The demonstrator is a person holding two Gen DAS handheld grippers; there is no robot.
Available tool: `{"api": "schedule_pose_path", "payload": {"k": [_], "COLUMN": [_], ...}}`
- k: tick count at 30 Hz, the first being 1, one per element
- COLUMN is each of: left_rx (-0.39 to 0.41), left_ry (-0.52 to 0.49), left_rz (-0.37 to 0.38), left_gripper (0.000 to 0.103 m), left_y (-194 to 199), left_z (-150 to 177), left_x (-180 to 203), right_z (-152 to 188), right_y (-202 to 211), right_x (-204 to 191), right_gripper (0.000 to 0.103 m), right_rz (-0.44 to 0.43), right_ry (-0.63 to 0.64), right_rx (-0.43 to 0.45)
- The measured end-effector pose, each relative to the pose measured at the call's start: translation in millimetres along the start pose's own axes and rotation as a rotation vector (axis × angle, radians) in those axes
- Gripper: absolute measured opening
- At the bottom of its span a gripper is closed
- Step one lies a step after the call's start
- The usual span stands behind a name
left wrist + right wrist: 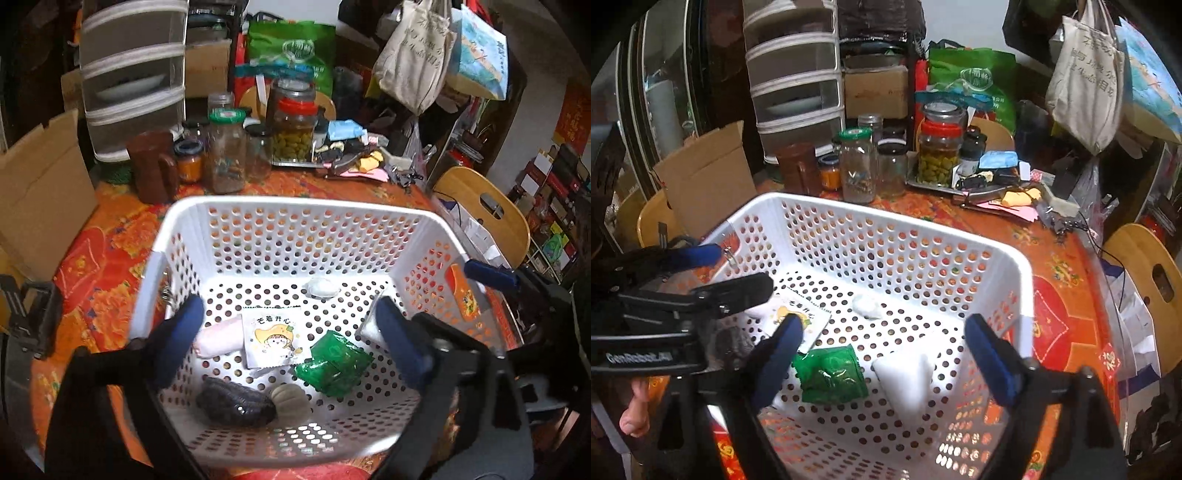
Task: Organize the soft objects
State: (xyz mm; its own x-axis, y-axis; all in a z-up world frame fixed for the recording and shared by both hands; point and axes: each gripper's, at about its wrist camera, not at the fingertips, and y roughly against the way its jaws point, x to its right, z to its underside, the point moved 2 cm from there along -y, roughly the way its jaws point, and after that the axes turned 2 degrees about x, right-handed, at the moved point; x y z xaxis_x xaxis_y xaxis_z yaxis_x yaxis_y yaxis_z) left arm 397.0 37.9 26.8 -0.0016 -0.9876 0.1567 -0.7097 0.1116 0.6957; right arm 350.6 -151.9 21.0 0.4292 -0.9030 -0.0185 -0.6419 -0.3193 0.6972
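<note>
Soft objects lie on floor of white perforated plastic basket (295, 206): crinkly green foil packet (332, 363), flat paper sachet (273, 339) long side toward far wall, pink roll (218, 338) lying crosswise, dark knobbly lump (234, 404), white foam wedge (908, 380). Left tongs (288, 343) released, empty. Right tongs (882, 358) released, empty.

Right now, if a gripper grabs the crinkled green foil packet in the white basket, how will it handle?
The crinkled green foil packet looks thin and creased, so probably floppy and light. Its glossy film may slip. Lying flat on the perforated white basket, its edge could be awkward to catch.
</note>
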Motion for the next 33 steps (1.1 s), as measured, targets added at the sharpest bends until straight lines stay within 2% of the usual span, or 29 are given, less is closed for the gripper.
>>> {"api": "schedule_pose_path", "payload": {"k": [4,9,17,22,29,33], "left_rx": [0.041,0.101,0.193,0.221,0.250,0.259], "left_ry": [-0.026,-0.065,-0.077,-0.079,-0.090,-0.044], "left_rz": [-0.034,-0.113,-0.140,-0.143,-0.161,-0.187], "left_gripper": [0.103,0.103,0.103,0.103,0.103,0.103], "left_y": [31.8,78.4,151.8,195.0,260.5,302.3], "left_z": [4.7,21.6,55.8,81.7,135.5,177.2], "left_x": [2.3,8.4,10.3,7.2,2.9,-5.5], "right_z": [2.3,11.2,34.7,50.8,89.9,117.4], "right_y": [20.9,46.0,108.0,153.6,210.9,239.2], "right_x": [3.5,2.5,-11.9,-27.0,-41.4,-48.7], "right_gripper": [0.099,0.099,0.099,0.099,0.099,0.099], "right_rz": [0.015,-0.004,-0.033,-0.009,0.061,0.137], "right_ry": [-0.007,-0.025,-0.028,0.000,-0.038,-0.032], "right_rx": [0.037,0.075,0.168,0.228,0.203,0.215]}}
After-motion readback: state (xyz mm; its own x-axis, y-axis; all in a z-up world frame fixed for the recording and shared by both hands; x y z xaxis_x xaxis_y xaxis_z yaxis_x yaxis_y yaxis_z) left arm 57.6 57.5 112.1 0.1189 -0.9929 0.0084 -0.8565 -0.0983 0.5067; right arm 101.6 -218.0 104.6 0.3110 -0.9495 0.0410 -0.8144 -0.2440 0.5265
